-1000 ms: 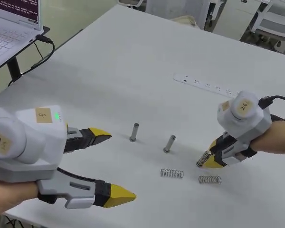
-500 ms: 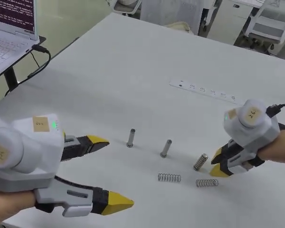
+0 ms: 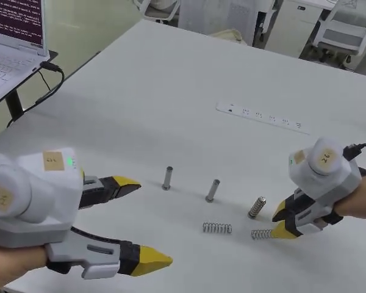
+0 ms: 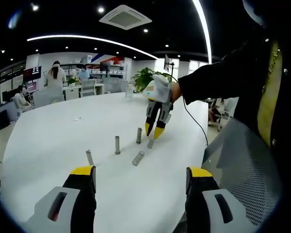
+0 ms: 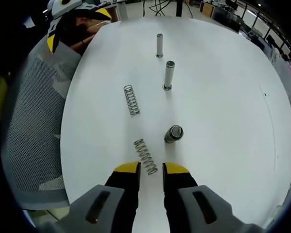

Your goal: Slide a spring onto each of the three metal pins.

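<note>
Three metal pins stand in a row on the white table: the left pin, the middle pin, and the right pin with a spring around it. One loose spring lies in front of the middle pin. A second loose spring lies by my right gripper, which is open a little, its tips on either side of that spring's near end. My left gripper hovers wide open at the near left, holding nothing, a hand's width from the left pin.
A white power strip lies across the table beyond the pins. A laptop on a stand with a black cable sits off the table's left edge. Office chairs stand past the far edge.
My right gripper has left the right pin, where the spring stays on, and has moved right and toward me to the nearer loose spring. The left gripper has barely moved.
</note>
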Demonstrator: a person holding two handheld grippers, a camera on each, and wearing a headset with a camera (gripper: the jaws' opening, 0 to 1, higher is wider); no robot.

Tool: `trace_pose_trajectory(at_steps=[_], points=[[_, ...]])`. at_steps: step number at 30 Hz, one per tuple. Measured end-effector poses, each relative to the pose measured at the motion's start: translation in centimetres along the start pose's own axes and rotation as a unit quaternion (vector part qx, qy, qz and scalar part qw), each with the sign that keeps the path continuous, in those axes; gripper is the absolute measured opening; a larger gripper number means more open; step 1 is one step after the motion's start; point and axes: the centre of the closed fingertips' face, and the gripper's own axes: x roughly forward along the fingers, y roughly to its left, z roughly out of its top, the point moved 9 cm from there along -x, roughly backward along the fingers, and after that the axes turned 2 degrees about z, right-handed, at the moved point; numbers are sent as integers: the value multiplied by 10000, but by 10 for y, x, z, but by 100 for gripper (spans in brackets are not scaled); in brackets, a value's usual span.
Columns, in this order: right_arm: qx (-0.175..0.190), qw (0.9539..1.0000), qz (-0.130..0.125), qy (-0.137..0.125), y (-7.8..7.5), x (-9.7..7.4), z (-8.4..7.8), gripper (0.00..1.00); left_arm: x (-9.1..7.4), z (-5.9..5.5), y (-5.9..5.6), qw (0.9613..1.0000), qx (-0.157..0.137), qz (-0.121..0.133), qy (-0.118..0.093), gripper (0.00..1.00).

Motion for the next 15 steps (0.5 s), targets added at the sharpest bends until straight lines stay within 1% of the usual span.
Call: trace_pose_trajectory(at_steps=[4,12,15], points=[[-27,10000,17,84,0,5,-5,15,-1,0,0,10000,-13,13,1,72],[-66,9999,47,58,0,10,-6,14,-1,-1,0,10000,-45,29,-1,71],[-155,9998,39,128,1,13,-8,13,-1,-1,1,10000,-59,35,-12,71]])
